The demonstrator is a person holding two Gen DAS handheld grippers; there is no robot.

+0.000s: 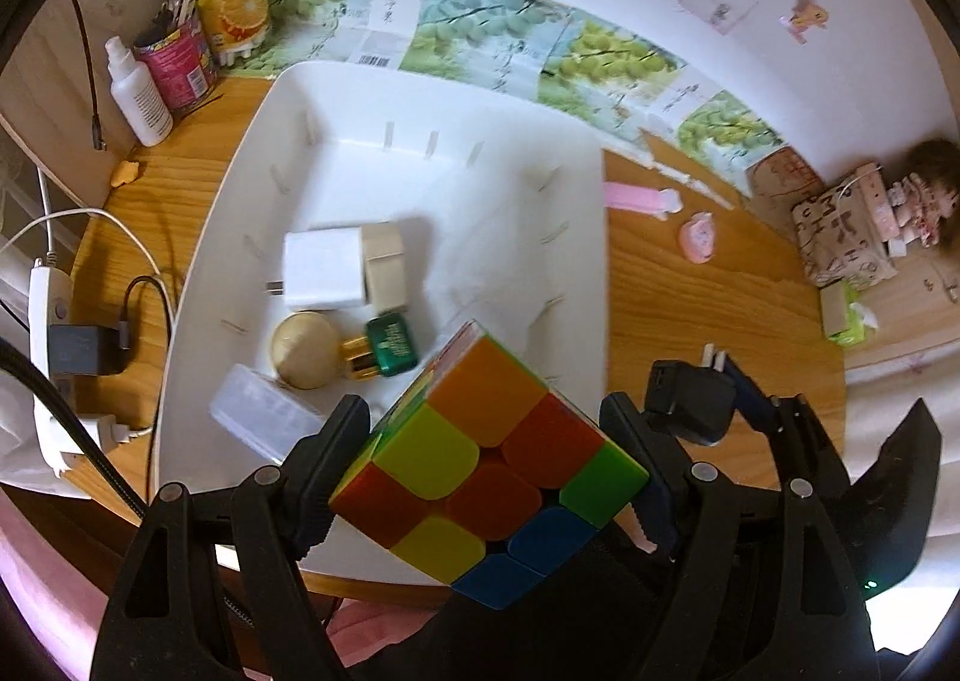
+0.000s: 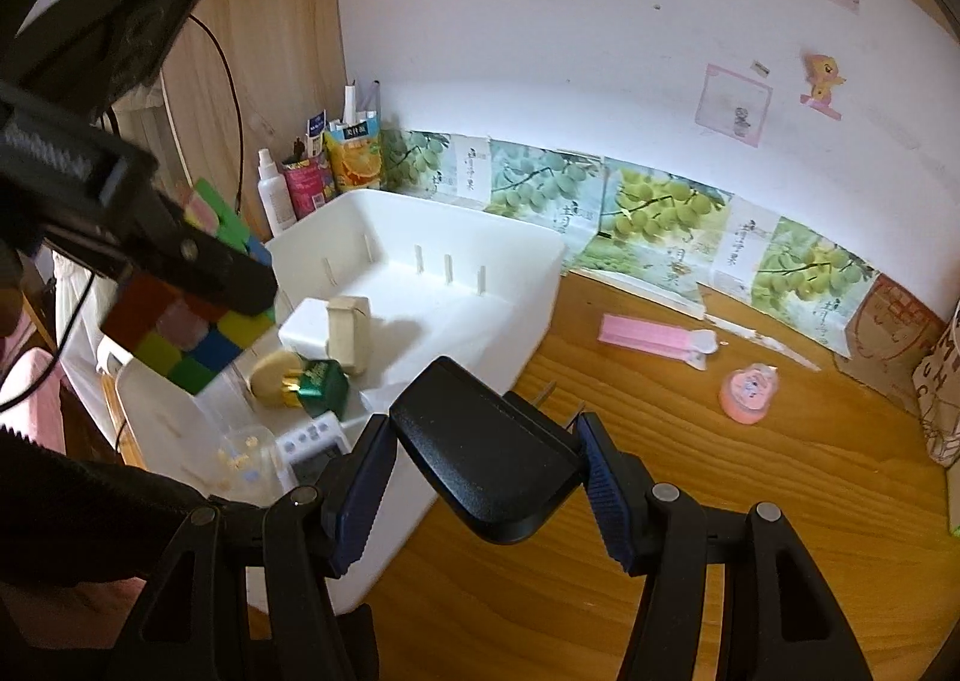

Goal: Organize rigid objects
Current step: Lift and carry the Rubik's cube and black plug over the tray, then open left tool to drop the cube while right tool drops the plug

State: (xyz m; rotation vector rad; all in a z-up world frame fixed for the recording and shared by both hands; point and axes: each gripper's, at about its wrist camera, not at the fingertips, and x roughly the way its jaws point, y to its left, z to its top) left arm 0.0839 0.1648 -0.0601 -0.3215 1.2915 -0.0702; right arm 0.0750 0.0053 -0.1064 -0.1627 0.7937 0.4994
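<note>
Left wrist view: a colourful puzzle cube (image 1: pixel 489 465) was clamped in the left gripper (image 1: pixel 492 477) above the white bin (image 1: pixel 420 99); a black charger (image 2: pixel 486 453) was gripped by the right gripper (image 2: pixel 480 477) beside it. Both seemingly awaited lowering and release inside.

A bin (image 1: pixel 288 99) sits left on the bench (image 1: pixel 708 309), holding a charger (image 1: pixel 324 270), box (image 1: pixel 387 267) and bottle (image 1: pixel 387 348). Right of it lie a strip (image 1: pixel 636 198) and eraser (image 1: pixel 698 240). Far left stand cans (image 1: pixel 180 60).
</note>
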